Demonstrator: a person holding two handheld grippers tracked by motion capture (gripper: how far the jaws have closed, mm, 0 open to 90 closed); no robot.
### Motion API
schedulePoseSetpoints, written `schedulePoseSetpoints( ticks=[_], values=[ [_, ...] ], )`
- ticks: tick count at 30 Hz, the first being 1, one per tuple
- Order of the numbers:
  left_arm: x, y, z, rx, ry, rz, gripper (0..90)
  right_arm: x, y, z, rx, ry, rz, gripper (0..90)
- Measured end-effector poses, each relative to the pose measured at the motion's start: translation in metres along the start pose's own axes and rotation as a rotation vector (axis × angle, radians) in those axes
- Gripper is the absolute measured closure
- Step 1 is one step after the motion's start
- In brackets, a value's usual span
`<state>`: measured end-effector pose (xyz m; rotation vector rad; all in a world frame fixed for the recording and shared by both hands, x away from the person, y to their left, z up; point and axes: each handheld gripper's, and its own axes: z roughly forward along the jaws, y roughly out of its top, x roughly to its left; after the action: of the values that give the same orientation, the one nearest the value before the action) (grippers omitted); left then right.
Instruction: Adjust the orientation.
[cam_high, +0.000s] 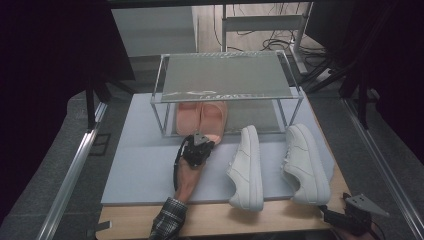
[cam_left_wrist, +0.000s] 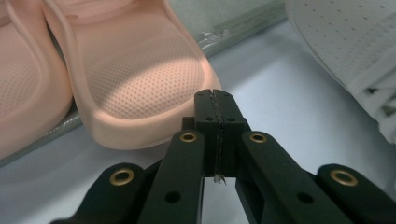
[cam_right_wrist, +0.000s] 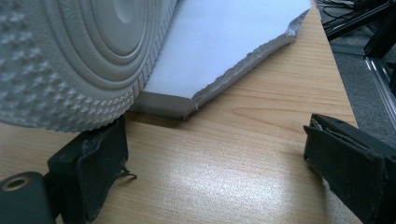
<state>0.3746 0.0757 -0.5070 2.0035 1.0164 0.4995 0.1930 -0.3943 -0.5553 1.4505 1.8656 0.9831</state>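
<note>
A pair of pink shoes (cam_high: 201, 117) stands under a clear plastic rack (cam_high: 225, 75), toes toward me. My left gripper (cam_high: 201, 137) is shut with nothing in it, its tips just in front of the right pink shoe's toe (cam_left_wrist: 140, 79); in the left gripper view its own tips (cam_left_wrist: 214, 95) are pressed together. Two white sneakers (cam_high: 247, 167) (cam_high: 305, 162) lie on the grey mat (cam_high: 145, 170), heels toward me. My right gripper (cam_high: 332, 212) rests open on the wooden table near the right sneaker's heel; the sneaker's sole (cam_right_wrist: 70, 56) lies just past the gripper's (cam_right_wrist: 215, 149) left jaw.
The mat's torn corner (cam_right_wrist: 187, 105) ends on the wooden tabletop (cam_right_wrist: 233, 154). A white sneaker (cam_left_wrist: 345, 32) lies to the right in the left gripper view. Metal rails (cam_high: 70, 175) run along both sides of the table, and cables lie on the floor behind (cam_high: 270, 42).
</note>
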Motion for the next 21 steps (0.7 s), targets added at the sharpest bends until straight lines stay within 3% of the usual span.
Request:
schedulePoseSetpoints(
  ticks=[13,21],
  values=[
    [0.007,0.01,0.018,-0.002,0.023,-0.042,89.4,0.0,0.0,0.0,-0.001,0.001,0.001,6.2],
    [0.01,0.012,0.029,0.032,0.03,-0.049,89.4,0.0,0.0,0.0,-0.001,0.001,0.0,6.2]
  ],
)
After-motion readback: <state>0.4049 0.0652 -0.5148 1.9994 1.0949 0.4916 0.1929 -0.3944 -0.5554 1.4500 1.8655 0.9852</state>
